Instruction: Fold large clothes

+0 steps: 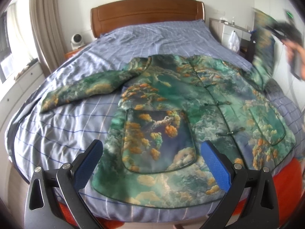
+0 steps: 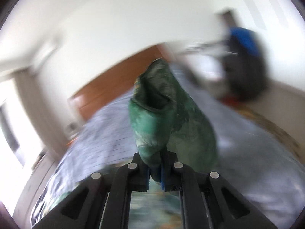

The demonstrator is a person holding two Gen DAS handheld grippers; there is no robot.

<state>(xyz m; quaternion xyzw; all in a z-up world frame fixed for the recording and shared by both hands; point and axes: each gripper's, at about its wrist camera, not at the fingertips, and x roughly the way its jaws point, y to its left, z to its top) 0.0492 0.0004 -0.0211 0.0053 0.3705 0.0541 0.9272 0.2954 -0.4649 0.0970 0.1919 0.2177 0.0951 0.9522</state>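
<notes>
A green quilted jacket (image 1: 183,103) with orange cloud print lies front-up on the bed (image 1: 63,126), buttoned, its left sleeve (image 1: 80,87) spread out flat. My left gripper (image 1: 152,164) is open and empty, hovering over the jacket's hem near a patch pocket (image 1: 158,143). My right gripper (image 1: 286,32) is at the far right, raised, shut on the jacket's right sleeve (image 1: 265,43), which hangs up off the bed. In the blurred right wrist view the right gripper (image 2: 155,175) pinches the sleeve cuff (image 2: 164,114) between its blue pads.
The bed has a blue checked cover and a wooden headboard (image 1: 146,13). A small white fan (image 1: 76,40) stands on a nightstand at the left. A desk with a white bag (image 1: 233,40) is at the right. Curtains (image 1: 43,19) hang at the left.
</notes>
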